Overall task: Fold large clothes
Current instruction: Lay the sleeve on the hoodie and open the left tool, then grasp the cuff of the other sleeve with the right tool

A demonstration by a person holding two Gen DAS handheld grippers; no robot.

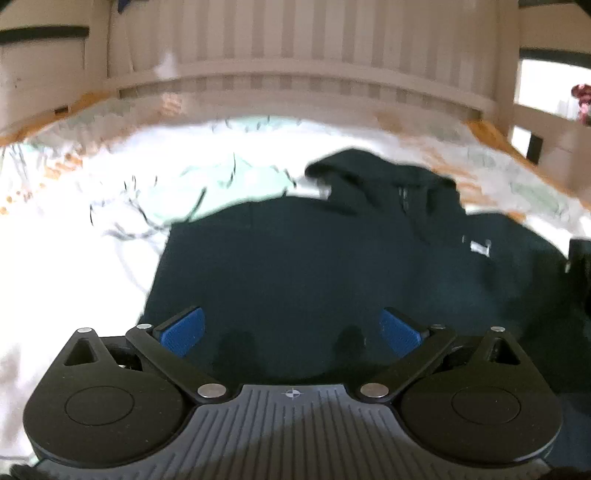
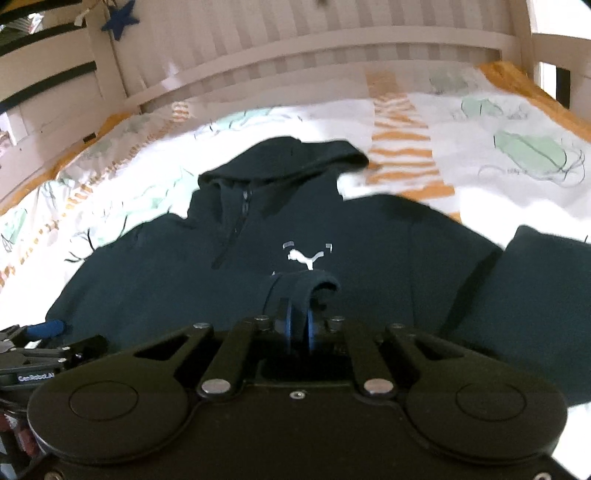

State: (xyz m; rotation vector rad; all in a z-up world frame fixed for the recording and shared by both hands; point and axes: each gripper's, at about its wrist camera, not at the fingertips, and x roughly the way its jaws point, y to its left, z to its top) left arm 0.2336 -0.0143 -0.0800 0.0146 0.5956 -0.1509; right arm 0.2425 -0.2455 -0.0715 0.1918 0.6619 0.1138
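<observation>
Dark navy hooded sweatshirt (image 2: 295,229) lies front-up on the patterned white bed cover (image 2: 480,147), hood toward the slatted headboard, long axis running straight ahead of both tools. Right gripper (image 2: 299,325): blue fingers pressed together, pinching a raised fold of its fabric. Left gripper (image 1: 291,328): fingers spread wide, empty, over the garment's left part.

A dark hoodie (image 2: 258,258) is spread front-up on the patterned bed cover (image 2: 480,147), hood toward the slatted headboard (image 2: 295,33). A fold of its fabric is pinched between the right gripper (image 2: 299,325) fingers, just below the white logo (image 2: 304,258).
</observation>
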